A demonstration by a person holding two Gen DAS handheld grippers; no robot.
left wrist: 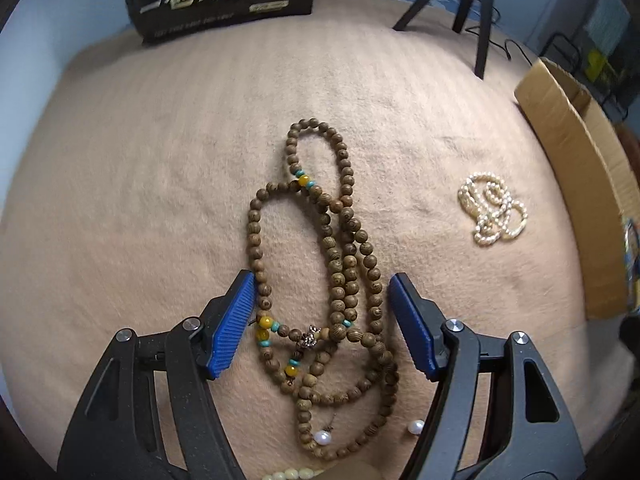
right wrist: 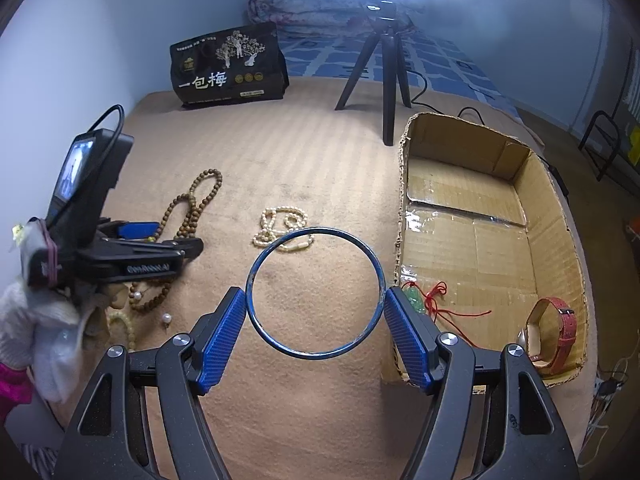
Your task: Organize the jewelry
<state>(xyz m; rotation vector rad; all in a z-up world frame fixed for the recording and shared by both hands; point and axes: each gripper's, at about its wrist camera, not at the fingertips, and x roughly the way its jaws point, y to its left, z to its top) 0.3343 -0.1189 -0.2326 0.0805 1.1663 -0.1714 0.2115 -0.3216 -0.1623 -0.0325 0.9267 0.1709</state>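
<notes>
A long brown wooden bead necklace [left wrist: 340, 264] with yellow and turquoise beads lies coiled on the tan blanket. My left gripper [left wrist: 322, 320] hovers open right over its lower coils, blue pads on either side, not pressing. My right gripper [right wrist: 314, 328] is shut on a blue bangle [right wrist: 314, 292], pads against its two sides, held above the blanket left of the cardboard box [right wrist: 404, 184]. The left gripper [right wrist: 152, 236] and the wooden necklace [right wrist: 192, 208] show at the left of the right wrist view. A cream pearl strand [left wrist: 494, 210] [right wrist: 282, 226] lies loose.
The box holds a red watch [right wrist: 560, 332], a red cord [right wrist: 444, 304] and a green item. Two pearl earrings [left wrist: 322, 437] and a pale bead bracelet [left wrist: 288, 473] lie near the left gripper. A black bag [right wrist: 228, 68] and a tripod [right wrist: 384, 76] stand at the back.
</notes>
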